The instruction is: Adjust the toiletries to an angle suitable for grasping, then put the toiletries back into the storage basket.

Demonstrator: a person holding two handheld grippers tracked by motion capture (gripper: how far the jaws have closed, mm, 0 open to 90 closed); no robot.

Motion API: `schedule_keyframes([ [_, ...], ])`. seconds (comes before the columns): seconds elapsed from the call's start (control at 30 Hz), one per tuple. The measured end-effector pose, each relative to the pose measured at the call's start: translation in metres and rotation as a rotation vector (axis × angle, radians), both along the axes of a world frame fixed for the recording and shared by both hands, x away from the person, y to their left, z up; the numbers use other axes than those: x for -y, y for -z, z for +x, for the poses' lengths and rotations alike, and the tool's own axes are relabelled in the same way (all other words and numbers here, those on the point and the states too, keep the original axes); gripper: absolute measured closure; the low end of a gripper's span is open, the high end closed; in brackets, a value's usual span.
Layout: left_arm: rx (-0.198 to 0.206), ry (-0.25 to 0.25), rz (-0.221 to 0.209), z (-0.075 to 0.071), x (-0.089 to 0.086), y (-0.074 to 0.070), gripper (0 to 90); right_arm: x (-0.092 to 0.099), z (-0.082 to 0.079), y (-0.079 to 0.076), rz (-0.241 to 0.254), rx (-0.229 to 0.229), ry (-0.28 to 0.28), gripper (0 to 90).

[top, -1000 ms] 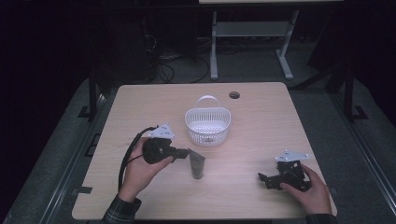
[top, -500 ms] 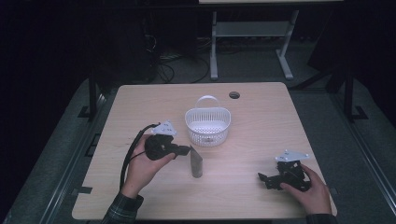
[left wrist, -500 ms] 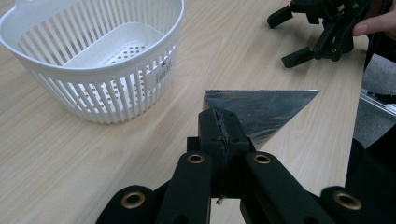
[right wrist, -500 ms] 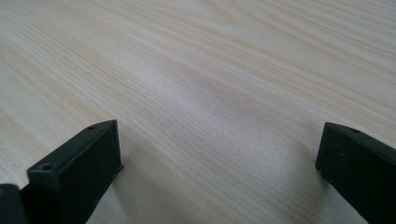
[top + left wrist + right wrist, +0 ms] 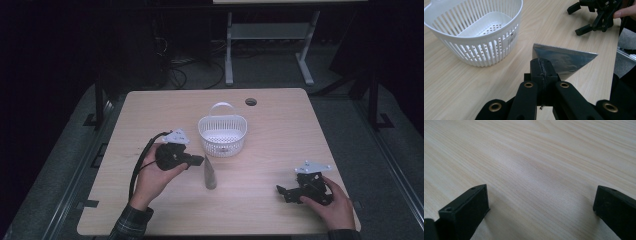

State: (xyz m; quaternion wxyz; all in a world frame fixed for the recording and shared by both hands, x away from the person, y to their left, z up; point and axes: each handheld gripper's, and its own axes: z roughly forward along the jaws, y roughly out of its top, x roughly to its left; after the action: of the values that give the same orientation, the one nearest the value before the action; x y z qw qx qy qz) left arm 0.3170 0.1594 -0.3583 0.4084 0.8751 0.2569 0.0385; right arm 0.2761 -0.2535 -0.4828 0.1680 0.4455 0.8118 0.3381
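Here my left gripper (image 5: 543,65) had its jaws clenched on a corner of the silver packet (image 5: 566,60), which stood on edge on the table (image 5: 280,140) just near of the white basket (image 5: 222,134). My right gripper (image 5: 292,192) rested well off to the right near the front edge, jaws released wide over bare wood, nothing between them.

Step in hand, as I judged it: the pick was made, the carry to the basket not begun. The next move called for a lift clear of the table, a short travel to the far side over the rim, then a release inside. The grip sat on one corner only, so the packet could swing or catch the rim.

Surface: pale wood grain, a round cable hole at the far side. Room: dark, grey floor, a white metal stand (image 5: 265,45) and loose cables beyond the table.
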Motion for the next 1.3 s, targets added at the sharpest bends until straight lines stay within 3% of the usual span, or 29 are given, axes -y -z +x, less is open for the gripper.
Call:
schedule_keyframes([
  [0.17,-0.007,-0.004,-0.006,-0.001,-0.007,-0.003,80.7,0.000,0.000,0.000,0.000,0.000,0.000,0.0],
  [0.43,0.001,0.017,-0.011,-0.004,-0.011,-0.010,52.4,0.000,0.000,0.000,0.000,0.000,0.000,0.0],
  [0.63,0.002,0.051,0.001,-0.008,-0.005,-0.014,36.1,0.000,0.000,0.000,0.000,0.000,0.000,0.0],
  [0.97,0.016,0.078,0.033,-0.006,0.009,-0.023,26.9,0.000,0.000,0.000,0.000,0.000,0.001,0.0],
  [1.3,0.017,0.097,0.045,-0.006,0.026,-0.023,26.2,0.000,0.000,0.000,-0.001,0.000,0.001,0.0],
])
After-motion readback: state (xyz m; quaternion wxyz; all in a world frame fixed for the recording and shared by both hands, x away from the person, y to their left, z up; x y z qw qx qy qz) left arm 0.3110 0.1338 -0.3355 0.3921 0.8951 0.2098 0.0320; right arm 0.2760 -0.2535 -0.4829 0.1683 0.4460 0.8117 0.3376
